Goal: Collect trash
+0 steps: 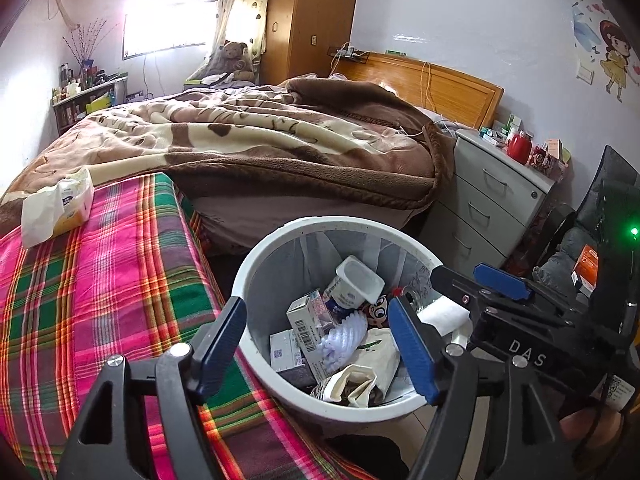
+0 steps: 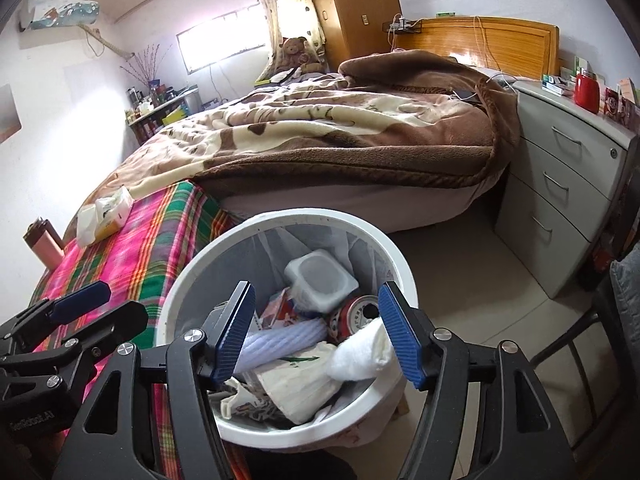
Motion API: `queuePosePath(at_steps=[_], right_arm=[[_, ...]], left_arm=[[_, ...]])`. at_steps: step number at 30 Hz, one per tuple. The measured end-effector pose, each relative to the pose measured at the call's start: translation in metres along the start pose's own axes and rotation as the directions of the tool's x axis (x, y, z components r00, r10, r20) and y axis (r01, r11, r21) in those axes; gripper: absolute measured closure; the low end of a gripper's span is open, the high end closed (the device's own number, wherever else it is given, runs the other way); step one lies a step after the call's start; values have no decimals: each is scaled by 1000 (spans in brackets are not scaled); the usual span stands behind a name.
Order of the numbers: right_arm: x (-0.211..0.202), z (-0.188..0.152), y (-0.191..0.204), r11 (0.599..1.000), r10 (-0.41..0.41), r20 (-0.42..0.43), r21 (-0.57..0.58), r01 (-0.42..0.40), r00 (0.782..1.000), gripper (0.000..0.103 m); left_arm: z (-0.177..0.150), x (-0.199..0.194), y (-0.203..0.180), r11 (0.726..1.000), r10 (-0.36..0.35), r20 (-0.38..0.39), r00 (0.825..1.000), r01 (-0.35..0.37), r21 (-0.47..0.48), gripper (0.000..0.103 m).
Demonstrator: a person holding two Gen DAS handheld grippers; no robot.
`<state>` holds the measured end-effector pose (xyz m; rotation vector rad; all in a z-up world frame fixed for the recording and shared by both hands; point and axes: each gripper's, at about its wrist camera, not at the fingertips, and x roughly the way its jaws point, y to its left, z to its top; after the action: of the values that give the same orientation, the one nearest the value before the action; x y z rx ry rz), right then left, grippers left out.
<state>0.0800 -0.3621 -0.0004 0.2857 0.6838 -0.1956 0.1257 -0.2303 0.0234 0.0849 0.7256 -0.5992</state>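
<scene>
A round white bin (image 1: 256, 264) (image 2: 192, 264) stands on the floor beside the bed. It holds a white plastic cup (image 1: 358, 280) (image 2: 320, 276), small cartons (image 1: 306, 316), a lilac ribbed piece (image 1: 344, 336), a white paper bag (image 1: 376, 352), a red can (image 2: 358, 312) and a white wad (image 2: 360, 352). My left gripper (image 1: 318, 344) (image 2: 108, 308) hangs open over the bin's near-left rim, nothing between its pads. My right gripper (image 2: 318, 332) (image 1: 472, 280) stands open over the bin. The white wad lies by its right finger, resting on the trash.
A tissue pack (image 1: 56, 208) (image 2: 104, 212) lies on the pink and green plaid cover (image 1: 120, 280). A brown blanket covers the bed (image 1: 280, 140). A grey drawer unit (image 2: 568, 184) with jars stands right. A chair frame (image 2: 580, 340) is near right, a pink bottle (image 2: 44, 248) far left.
</scene>
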Motion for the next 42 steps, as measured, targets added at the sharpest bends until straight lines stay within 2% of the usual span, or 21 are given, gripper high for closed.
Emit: queuePosePath(at_steps=[9, 20, 34, 39, 42], right_arm=[[-23, -8, 21, 999, 37, 47, -19, -37, 998, 37], [-44, -25, 46, 996, 68, 88, -61, -63, 994, 37], [-60, -50, 77, 989, 109, 126, -111, -95, 986, 37], [-63, -61, 88, 986, 109, 144, -141, -89, 984, 37], [-64, -67, 93, 985, 111, 144, -149, -89, 983, 37]], left_arm=[[-13, -28, 12, 999, 38, 40, 998, -37, -12, 25], [-36, -65, 29, 992, 125, 89, 988, -123, -31, 24], [-73, -104, 53, 968, 241, 126, 962, -229, -99, 24], [-84, -111, 58, 949, 310, 129, 942, -298, -108, 24], [-90, -115, 63, 950, 302, 130, 945, -286, -124, 24]])
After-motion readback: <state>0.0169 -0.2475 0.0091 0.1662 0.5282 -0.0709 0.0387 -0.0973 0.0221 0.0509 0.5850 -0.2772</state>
